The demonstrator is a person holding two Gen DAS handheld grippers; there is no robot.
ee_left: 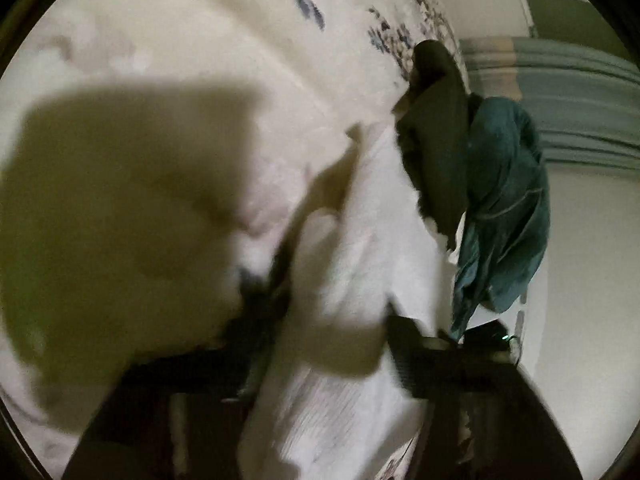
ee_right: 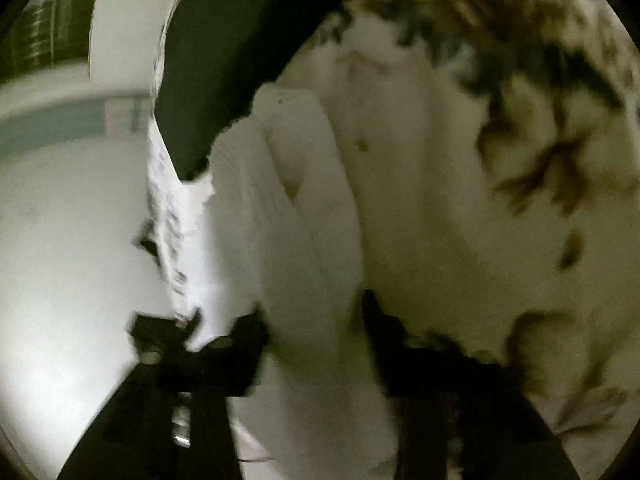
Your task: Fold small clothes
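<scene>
A white ribbed garment [ee_left: 360,248] lies on the flowered bedspread [ee_left: 200,40] and runs between the black fingers of my left gripper [ee_left: 332,320]. The jaws stand apart with the cloth bunched between them. The frame is blurred, so I cannot tell if they clamp it. In the right wrist view the same white garment [ee_right: 296,240] passes between the fingers of my right gripper [ee_right: 316,328], also blurred. A dark green garment [ee_left: 436,140] and a teal garment [ee_left: 504,208] lie at the bed's right edge.
The bed's edge runs down the right of the left wrist view, with pale floor [ee_left: 588,264] and a striped rug [ee_left: 560,92] beyond. In the right wrist view a dark cloth [ee_right: 240,48] lies ahead and pale floor [ee_right: 72,240] is at left.
</scene>
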